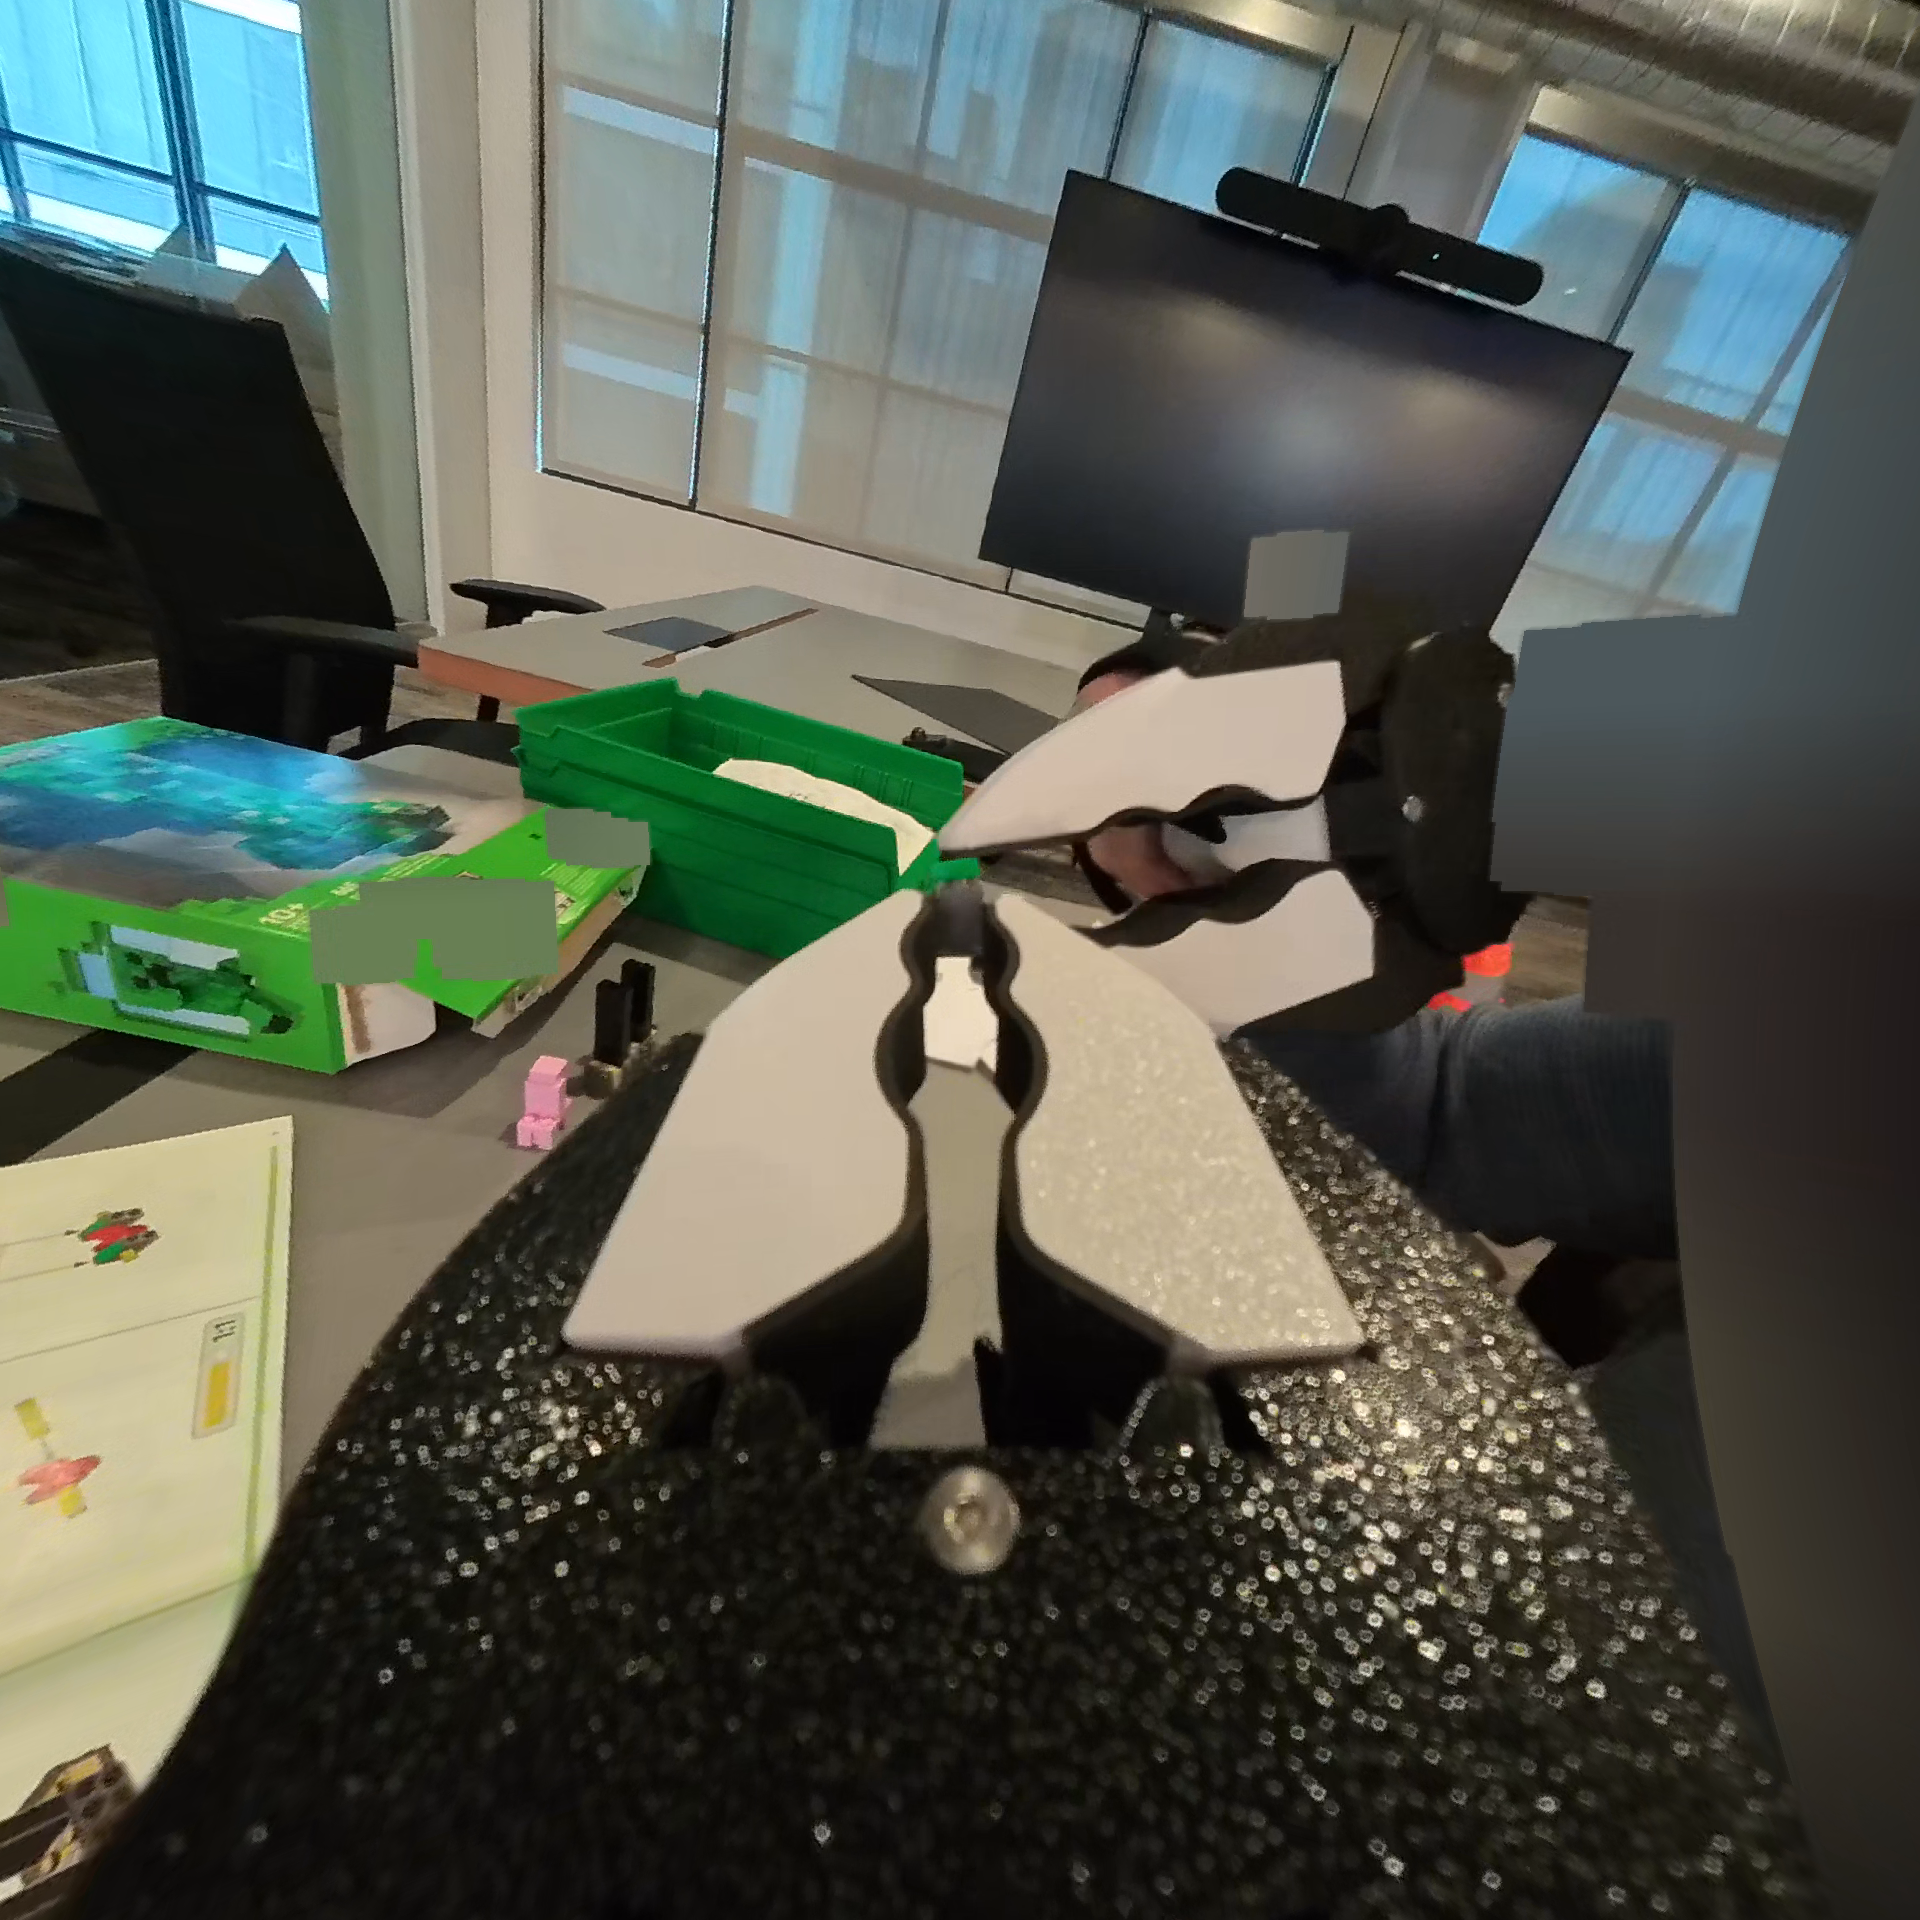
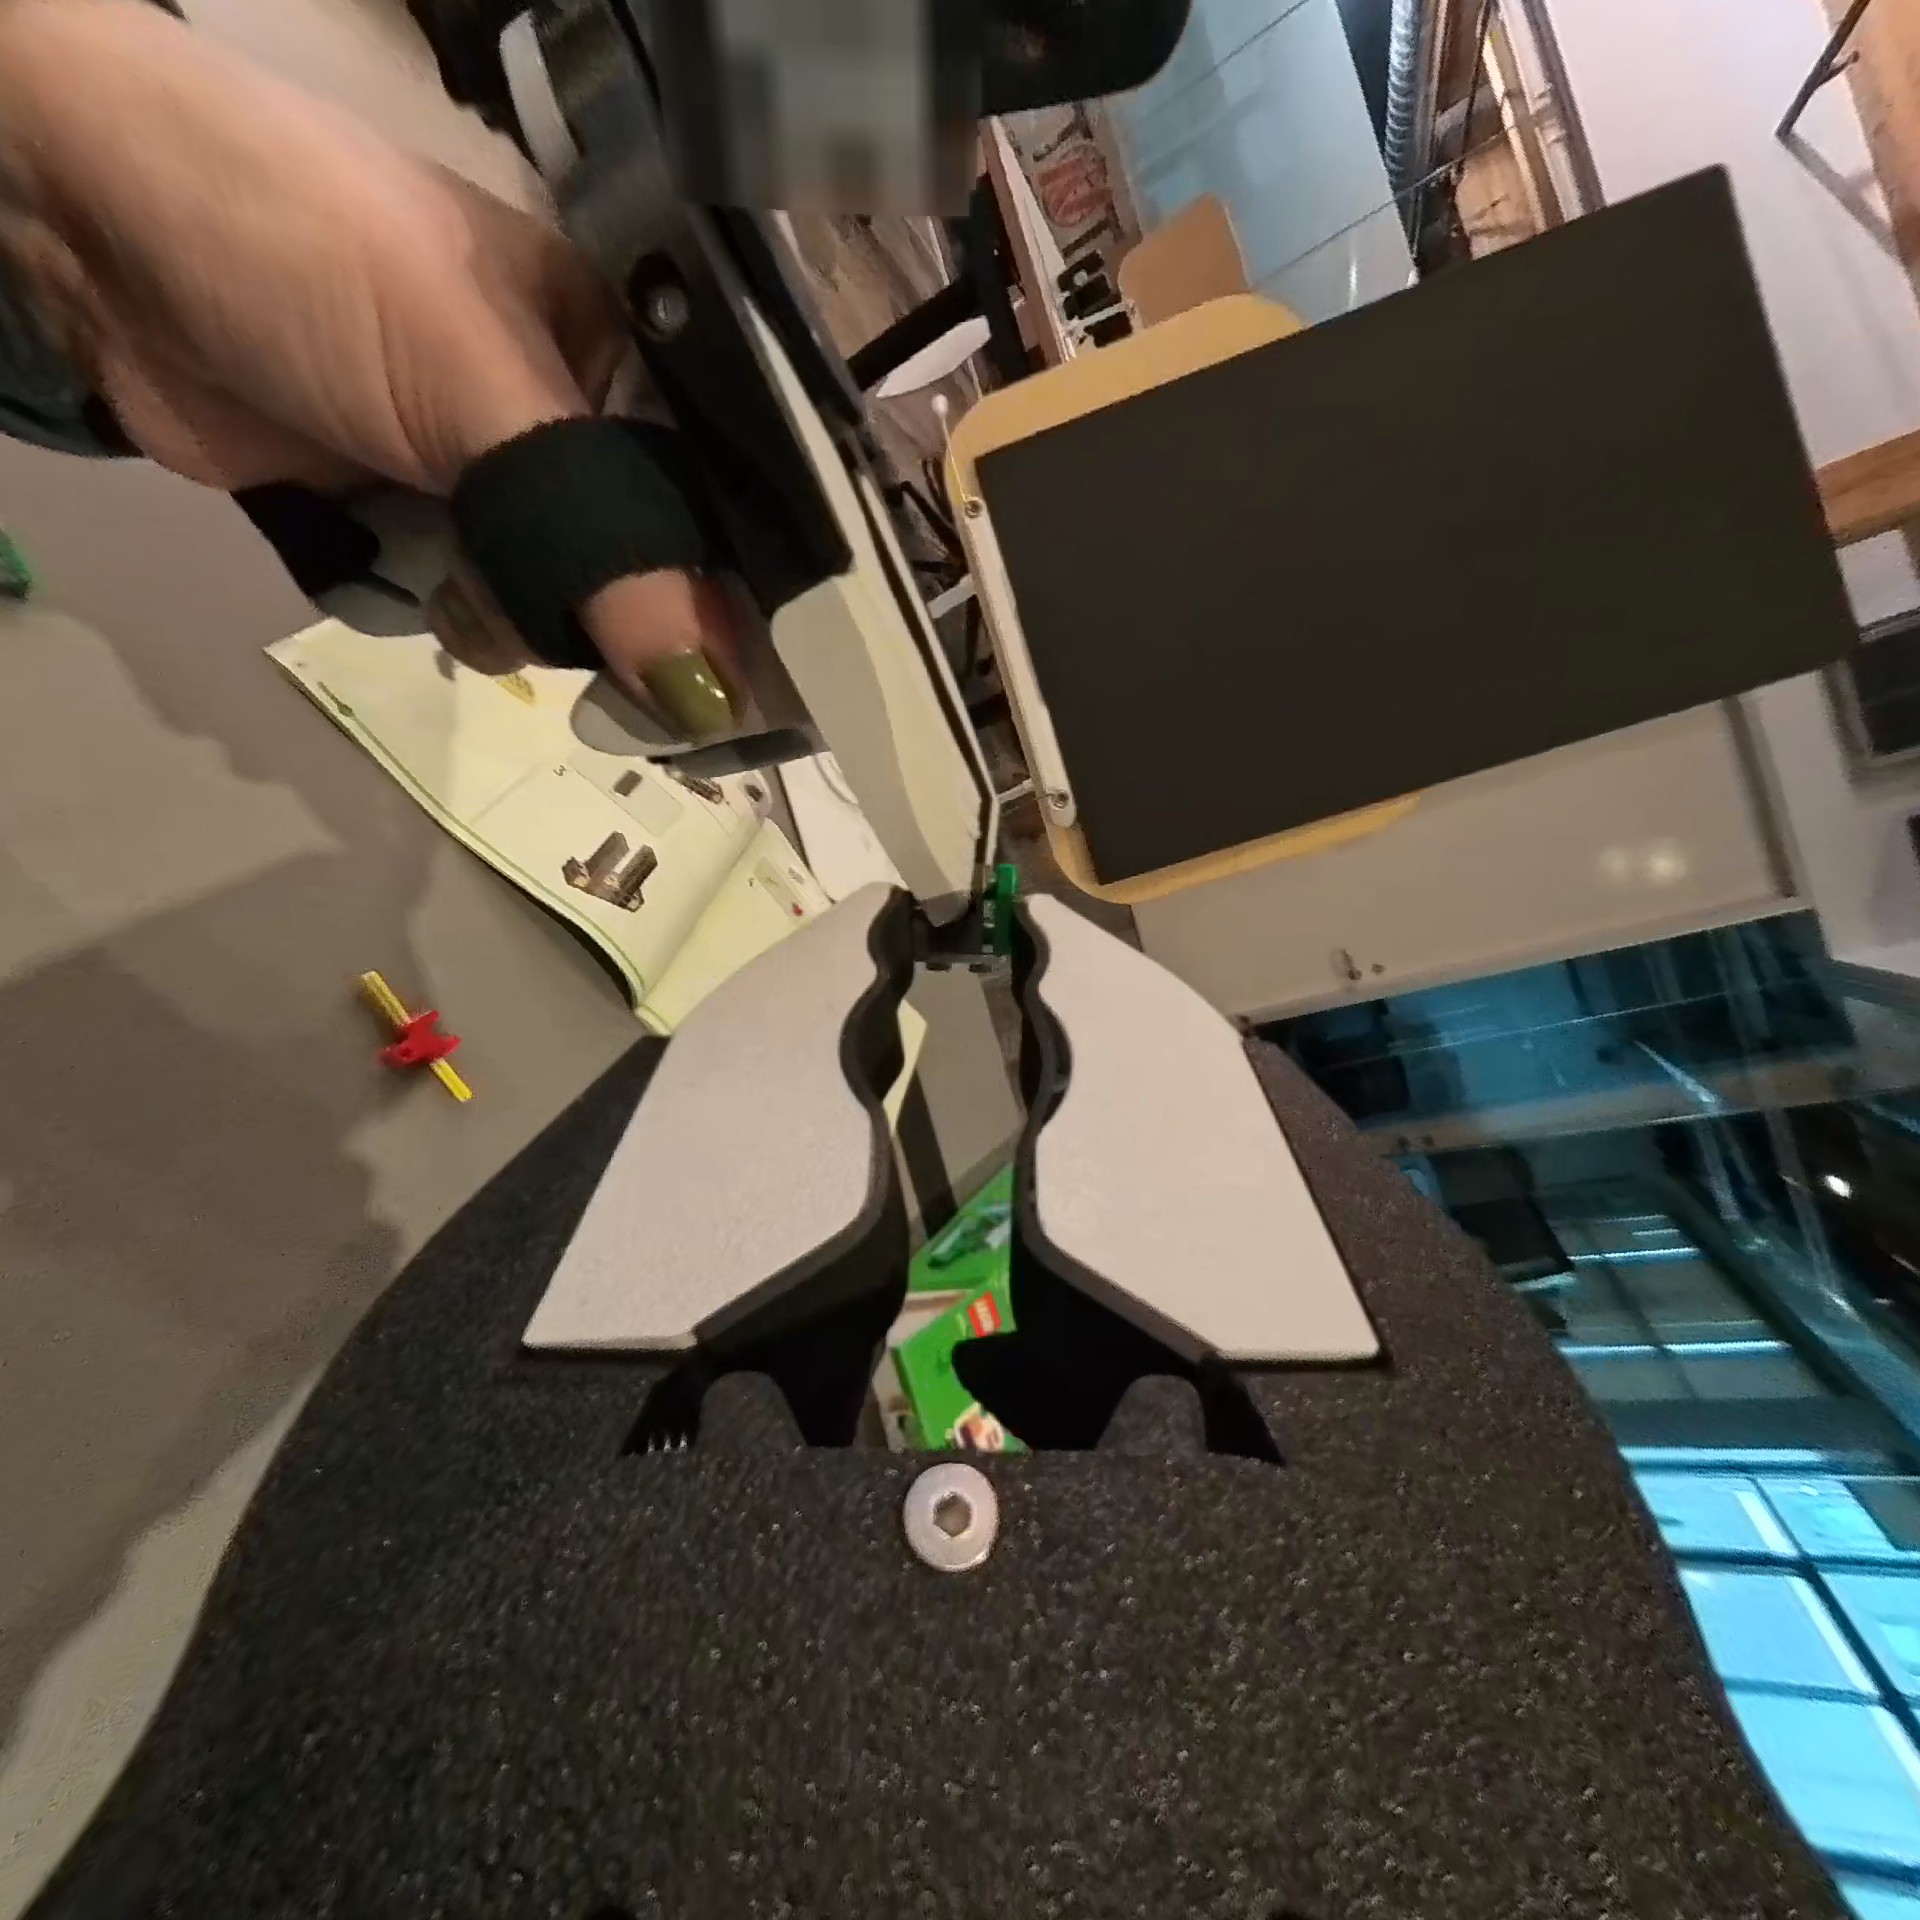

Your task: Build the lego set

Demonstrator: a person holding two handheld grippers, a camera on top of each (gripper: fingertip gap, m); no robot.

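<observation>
- Grey tabletop [image 1: 727,935] in an office with big windows carries all the parts, and both my grippers are lifted above it.
- Nearest, my left gripper [image 1: 958,914] has its fingers closed on a small dark piece [image 1: 956,920] at the tips.
- My right gripper [image 2: 966,930] comes in from the side; its fingers are almost together and seem to pinch a small green piece [image 2: 1003,909] against the dark one, so I judge I am joining two bricks in the air.
- On the tabletop beside me lies the open instruction booklet [image 1: 125,1351], and a red-and-yellow sub-assembly [image 2: 416,1039] lies near it.
- A little farther stand a pink figure [image 1: 545,1101] and a small black build [image 1: 623,1013].
- Behind them are the opened green set box [image 1: 260,883] and a green bin [image 1: 748,800].
- Farthest is a dark monitor [image 1: 1299,436].
- My judgement: the build is at an early stage, with only small sub-assemblies ready and most of the model left.
</observation>
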